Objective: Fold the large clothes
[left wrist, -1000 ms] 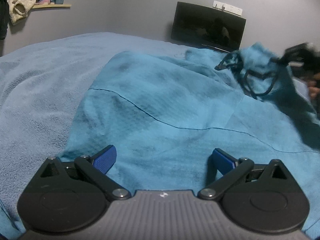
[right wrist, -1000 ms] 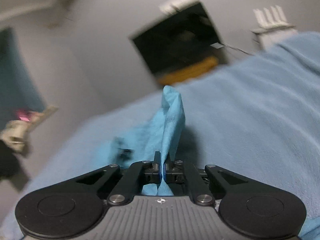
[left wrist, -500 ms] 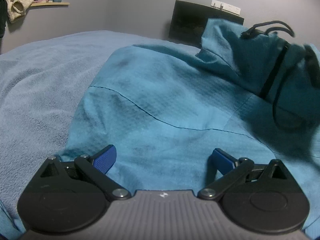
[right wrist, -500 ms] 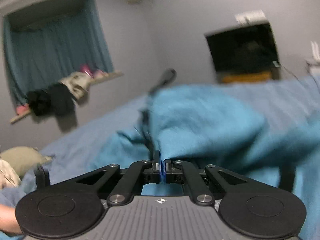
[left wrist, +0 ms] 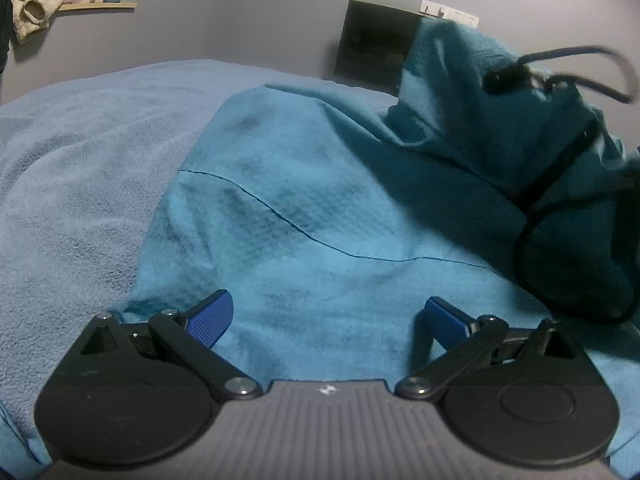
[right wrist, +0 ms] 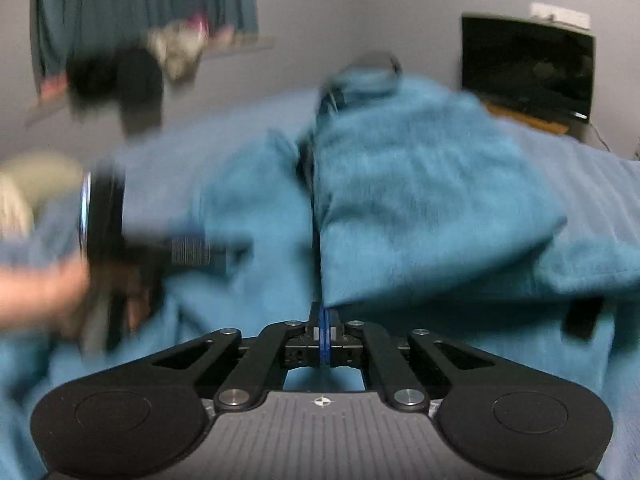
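Teal garment [left wrist: 328,208]: spread on blue bed blanket [left wrist: 80,168]. Right gripper [right wrist: 324,334]: fingers pinched on a lifted fabric edge, apparently carrying it across for a fold. Left gripper [left wrist: 326,316]: fingers apart, hovering low over the near edge, gripping nothing.

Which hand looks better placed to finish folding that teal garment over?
Probably the right gripper: its jaws are shut on the teal garment, its lifted part raised. The left gripper is open, gripping nothing.
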`<state>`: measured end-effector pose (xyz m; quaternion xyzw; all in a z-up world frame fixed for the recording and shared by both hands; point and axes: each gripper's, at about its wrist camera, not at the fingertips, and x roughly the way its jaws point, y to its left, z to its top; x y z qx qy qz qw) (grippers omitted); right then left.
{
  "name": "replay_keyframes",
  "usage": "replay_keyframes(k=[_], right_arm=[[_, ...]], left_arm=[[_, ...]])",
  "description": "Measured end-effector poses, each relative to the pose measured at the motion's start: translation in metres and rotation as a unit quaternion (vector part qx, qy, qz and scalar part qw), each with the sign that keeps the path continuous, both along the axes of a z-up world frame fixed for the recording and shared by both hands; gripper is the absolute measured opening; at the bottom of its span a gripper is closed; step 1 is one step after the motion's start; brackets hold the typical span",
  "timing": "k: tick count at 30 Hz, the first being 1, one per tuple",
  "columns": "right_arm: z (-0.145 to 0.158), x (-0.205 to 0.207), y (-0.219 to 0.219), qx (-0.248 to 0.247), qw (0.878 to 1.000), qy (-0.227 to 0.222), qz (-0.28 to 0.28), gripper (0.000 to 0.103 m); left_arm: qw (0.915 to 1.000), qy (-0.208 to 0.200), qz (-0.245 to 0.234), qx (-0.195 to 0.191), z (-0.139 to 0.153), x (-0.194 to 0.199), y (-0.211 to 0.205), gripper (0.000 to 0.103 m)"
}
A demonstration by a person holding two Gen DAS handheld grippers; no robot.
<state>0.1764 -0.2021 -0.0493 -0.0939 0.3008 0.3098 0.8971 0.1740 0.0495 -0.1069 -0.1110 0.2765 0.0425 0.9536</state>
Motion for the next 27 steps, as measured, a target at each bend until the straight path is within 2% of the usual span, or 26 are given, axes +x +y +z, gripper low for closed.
replay_keyframes(k=[2,4,5,7,9,11,12,13,15,20,22,23,24,25,27], right_arm=[[-0.011,-0.017,-0.014,0.004,0.999,0.007,-0.032,0.001],[-0.009,-0.021,-0.023,0.038,0.997,0.016,-0.064,0.005],[-0.005,-0.025,-0.029,0.059,0.995,0.013,-0.077,0.009],[0.008,-0.014,-0.038,0.078,0.992,-0.002,-0.101,0.034],[0.026,0.003,-0.042,0.111,0.985,-0.020,-0.129,0.035],[0.047,0.030,-0.054,0.148,0.972,-0.032,-0.182,0.040],[0.055,0.044,-0.060,0.164,0.966,-0.039,-0.198,0.047],[0.064,0.061,-0.065,0.179,0.957,-0.050,-0.223,0.059],[0.070,0.090,-0.072,0.195,0.945,-0.051,-0.256,0.070],[0.066,0.160,-0.092,0.238,0.908,-0.018,-0.343,0.069],[0.056,0.184,-0.103,0.288,0.884,0.036,-0.366,0.072],[0.048,0.197,-0.108,0.311,0.868,0.084,-0.378,0.075],[0.040,0.207,-0.113,0.323,0.857,0.113,-0.385,0.077],[0.036,0.216,-0.114,0.326,0.851,0.138,-0.389,0.079],[0.028,0.230,-0.115,0.320,0.845,0.180,-0.388,0.088]], left_arm=[[1.0000,-0.001,0.000,-0.001,0.001,-0.001,0.000,0.102],[1.0000,-0.001,0.000,-0.003,0.002,-0.001,0.000,0.102],[1.0000,-0.001,-0.001,-0.003,0.002,-0.001,0.000,0.102],[1.0000,0.000,-0.003,-0.001,0.002,-0.001,0.000,0.102],[1.0000,0.001,-0.004,0.001,0.003,-0.002,-0.001,0.102],[1.0000,0.001,-0.005,0.000,0.004,-0.002,-0.001,0.102],[1.0000,0.001,-0.005,0.000,0.004,-0.002,-0.001,0.102],[1.0000,0.001,-0.005,0.001,0.003,-0.002,-0.001,0.102],[1.0000,0.001,-0.004,0.004,0.003,-0.003,-0.002,0.102],[0.9999,0.001,-0.005,0.012,0.002,-0.003,-0.006,0.102],[0.9998,0.001,-0.006,0.017,0.001,-0.002,-0.008,0.103],[0.9998,0.001,-0.006,0.020,0.000,-0.001,-0.010,0.103],[0.9997,0.001,-0.006,0.022,0.000,0.000,-0.012,0.103],[0.9997,0.000,-0.006,0.025,0.000,0.000,-0.013,0.103],[0.9996,0.000,-0.006,0.027,-0.001,0.005,-0.011,0.103]])
